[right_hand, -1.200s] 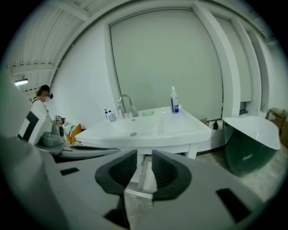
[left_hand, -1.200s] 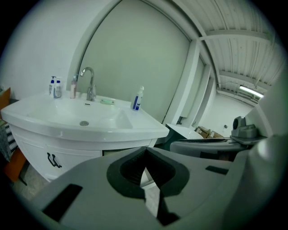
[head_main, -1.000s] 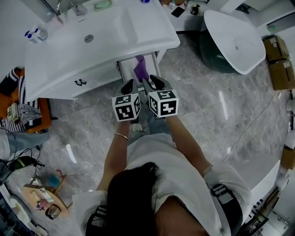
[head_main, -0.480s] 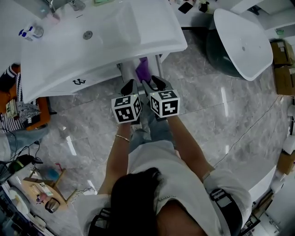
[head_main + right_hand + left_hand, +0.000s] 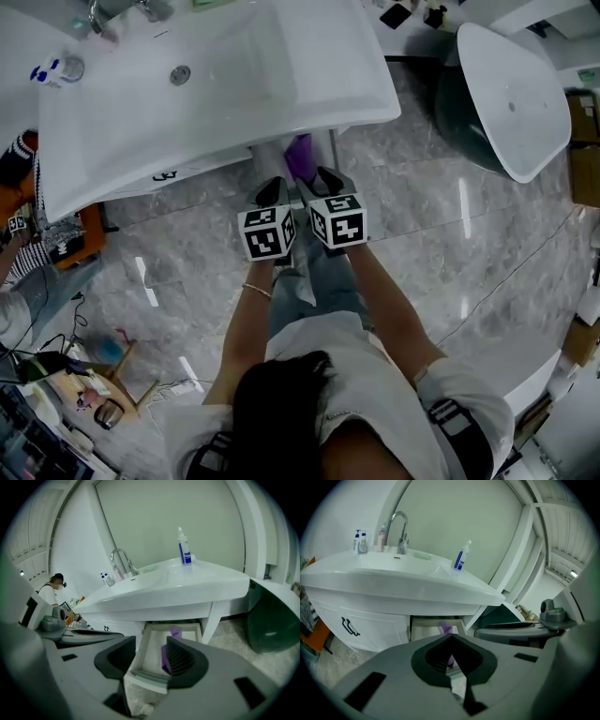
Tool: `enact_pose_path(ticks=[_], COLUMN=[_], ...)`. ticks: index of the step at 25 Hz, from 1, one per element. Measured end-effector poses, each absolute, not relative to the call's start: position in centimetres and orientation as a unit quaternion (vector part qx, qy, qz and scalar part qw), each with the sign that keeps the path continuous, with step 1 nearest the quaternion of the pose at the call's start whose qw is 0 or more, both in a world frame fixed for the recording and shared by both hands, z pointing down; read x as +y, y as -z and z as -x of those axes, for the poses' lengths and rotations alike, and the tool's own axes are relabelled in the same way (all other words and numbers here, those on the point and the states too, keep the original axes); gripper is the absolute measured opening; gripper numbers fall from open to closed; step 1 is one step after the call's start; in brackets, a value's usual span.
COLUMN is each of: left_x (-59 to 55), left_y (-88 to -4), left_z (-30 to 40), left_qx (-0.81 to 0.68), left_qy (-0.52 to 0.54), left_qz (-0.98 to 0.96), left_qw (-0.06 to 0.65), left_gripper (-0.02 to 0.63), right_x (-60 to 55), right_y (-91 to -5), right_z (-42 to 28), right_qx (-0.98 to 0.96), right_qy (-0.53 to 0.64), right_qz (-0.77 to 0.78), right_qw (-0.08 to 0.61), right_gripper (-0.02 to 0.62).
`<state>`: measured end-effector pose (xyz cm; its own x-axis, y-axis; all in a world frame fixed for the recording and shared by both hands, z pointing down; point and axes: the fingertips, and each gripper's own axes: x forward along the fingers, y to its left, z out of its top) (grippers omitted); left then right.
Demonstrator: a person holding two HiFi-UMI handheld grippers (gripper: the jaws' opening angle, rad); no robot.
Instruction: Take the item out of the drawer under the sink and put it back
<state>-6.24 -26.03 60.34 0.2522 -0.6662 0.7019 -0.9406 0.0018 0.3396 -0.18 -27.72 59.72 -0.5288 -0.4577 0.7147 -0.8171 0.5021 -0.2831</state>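
A purple item (image 5: 300,154) lies in the open white drawer (image 5: 274,157) under the sink (image 5: 225,75). Both grippers hover side by side just in front of the drawer. My left gripper (image 5: 273,191) is shut, its jaws meeting with nothing between them (image 5: 451,639); the purple item (image 5: 446,629) shows beyond them. My right gripper (image 5: 317,180) is opening, and its jaws (image 5: 150,656) stand apart over the drawer's front edge (image 5: 149,678). The purple item (image 5: 175,632) lies inside the drawer behind the right jaw, partly hidden by it. No pad presses on it.
A white bathtub (image 5: 514,94) stands to the right. On the sink top are a faucet (image 5: 121,557) and a spray bottle (image 5: 184,548). A cabinet door with a black handle (image 5: 349,626) is left of the drawer. Another person (image 5: 50,591) stands far left.
The right gripper's jaws have spread apart. Both grippers sit slightly lower in the head view and the sink covers more of the drawer. The purple item stays in the drawer.
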Motion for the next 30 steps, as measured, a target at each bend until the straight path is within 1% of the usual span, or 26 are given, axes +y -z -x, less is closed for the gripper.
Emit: enact_pose_path(ticks=[8, 15, 30], left_x=[-28.5, -30.3, -31.9], left_y=[-64.3, -67.6, -75.4], left_z=[5.9, 5.4, 5.3], left_qx=[-0.584, -0.579, -0.568], left_qy=[-0.182, -0.189, -0.219], left_qz=[-0.676, -0.672, -0.647], left_qw=[0.410, 0.421, 0.460], left_gripper=[0.003, 0.003, 0.003], right_x=[-30.1, -31.6, -33.6], right_y=[-64.5, -68.5, -77.2], right_z=[1.2, 0.5, 0.5], right_qx=[-0.807, -0.796, -0.774], right_qy=[-0.343, -0.366, -0.390], right_qz=[-0.376, -0.370, -0.354], right_qw=[0.299, 0.309, 0.351], right_gripper=[0.224, 0.244, 0.250])
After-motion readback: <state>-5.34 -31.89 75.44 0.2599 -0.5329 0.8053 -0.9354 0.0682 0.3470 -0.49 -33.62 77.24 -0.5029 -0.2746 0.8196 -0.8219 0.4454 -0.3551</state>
